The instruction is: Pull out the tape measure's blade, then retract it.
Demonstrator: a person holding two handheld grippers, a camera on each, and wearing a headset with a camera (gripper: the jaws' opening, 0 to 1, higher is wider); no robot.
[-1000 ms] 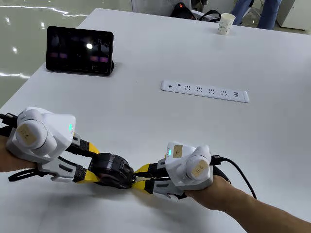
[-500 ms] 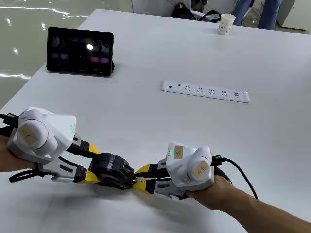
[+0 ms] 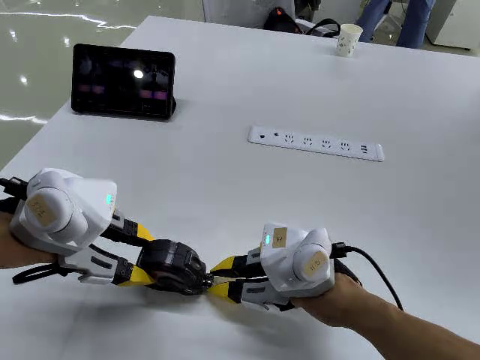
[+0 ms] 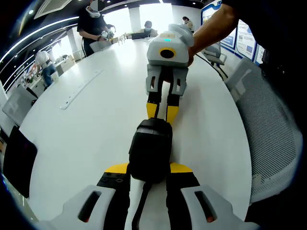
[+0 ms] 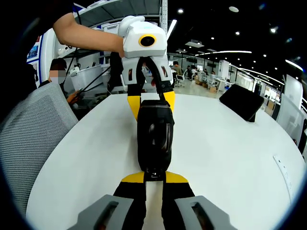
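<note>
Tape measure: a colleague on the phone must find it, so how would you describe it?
On the white table, look to the near edge. The tape measure is the chunky black rounded case clamped in the left gripper's yellow-tipped jaws, the right gripper at its front. Unlike the flat black tablet far back, it is small and thick.

We see a smooth white desk (image 3: 225, 187) with a soft sheen. The tape measure (image 3: 172, 266) has a matt black, rubbery-looking case with a glossier side panel. The left gripper (image 3: 148, 255) and right gripper (image 3: 217, 276) wear smooth, faintly glossy white plastic shells; their jaws end in matt yellow tips. The tablet (image 3: 124, 79) by the desk's left edge shows a glossy black screen; the cup (image 3: 349, 37) at the far edge looks like paper.
</note>
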